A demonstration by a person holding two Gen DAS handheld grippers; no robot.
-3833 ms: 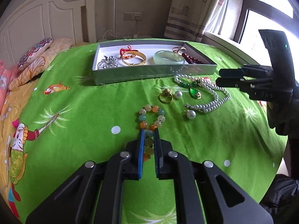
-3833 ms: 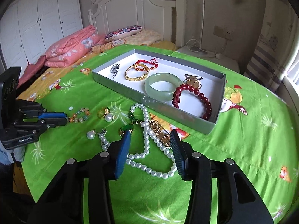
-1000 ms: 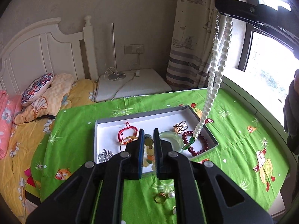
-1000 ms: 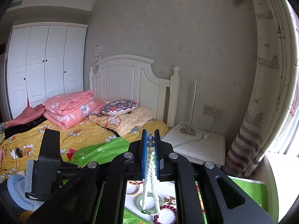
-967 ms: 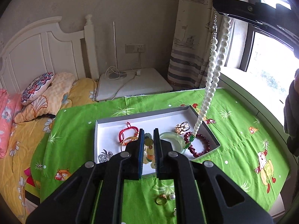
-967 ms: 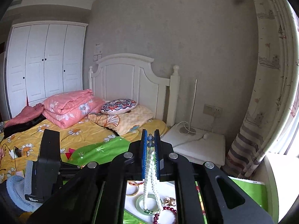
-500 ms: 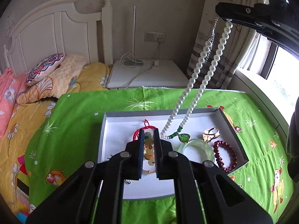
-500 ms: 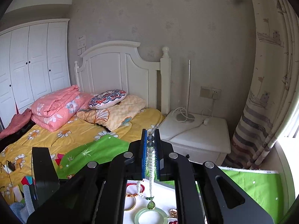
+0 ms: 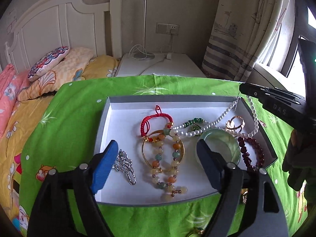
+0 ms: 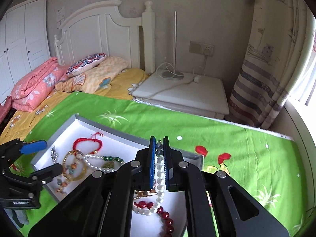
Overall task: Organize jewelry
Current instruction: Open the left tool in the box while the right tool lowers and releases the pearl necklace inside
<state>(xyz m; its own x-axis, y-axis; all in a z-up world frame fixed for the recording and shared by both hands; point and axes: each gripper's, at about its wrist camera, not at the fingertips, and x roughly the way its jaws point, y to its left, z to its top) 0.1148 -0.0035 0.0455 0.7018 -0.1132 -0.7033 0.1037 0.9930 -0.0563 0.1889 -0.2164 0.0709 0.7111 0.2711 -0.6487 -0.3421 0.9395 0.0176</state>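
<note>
Now the left gripper has its jaws opening over the shallow grey box with a white floor, and the multicoloured bead bracelet it carried a second ago lies released inside: one more piece stored. Beyond, the right gripper stays clamped on the white pearl necklace, now partly laid in the box. Rings on the green cloth are cut off below.

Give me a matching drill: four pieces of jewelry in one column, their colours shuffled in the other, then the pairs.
Things:
1. cord bracelet
2. bangle
3. necklace
4. brooch

Colours:
A. silver
B. white pearls
C. red
D. pale green

Pairs: 1-C, 2-D, 3-B, 4-A
</note>
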